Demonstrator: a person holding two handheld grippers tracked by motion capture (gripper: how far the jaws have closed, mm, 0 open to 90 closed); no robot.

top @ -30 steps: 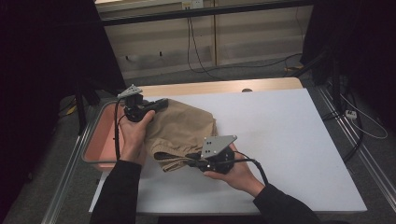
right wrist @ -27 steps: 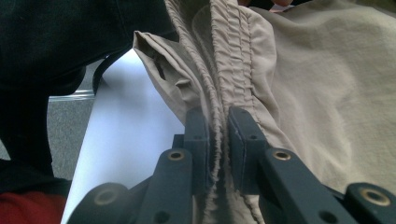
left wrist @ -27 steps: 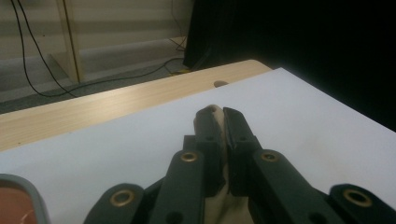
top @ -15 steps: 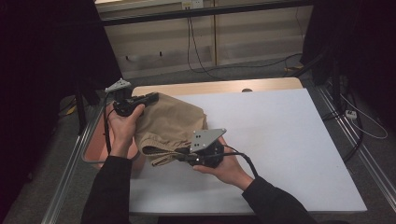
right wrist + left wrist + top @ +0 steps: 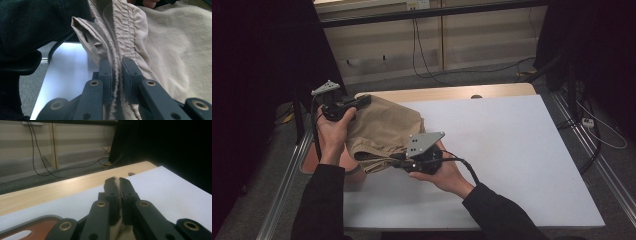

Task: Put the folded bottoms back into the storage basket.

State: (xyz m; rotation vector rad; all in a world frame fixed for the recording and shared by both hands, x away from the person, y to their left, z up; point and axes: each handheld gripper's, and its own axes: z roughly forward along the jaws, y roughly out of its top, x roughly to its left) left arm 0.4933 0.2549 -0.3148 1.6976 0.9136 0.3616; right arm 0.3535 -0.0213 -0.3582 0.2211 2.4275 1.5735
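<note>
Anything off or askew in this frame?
Nothing damaged or spilled. The bunched tan elastic-waist fabric garment hangs over the white table's left edge, above the red tray. Left tool and right tool are both clamped on its edges.

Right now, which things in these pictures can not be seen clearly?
- Tray, high view: mostly under the beige garment and the left arm; contents hidden.
- Garment type: bunched, shape unclear; right claw clamps its elastic band.
- Left claw, left gripper view: cloth inside is a thin strip only.
</note>
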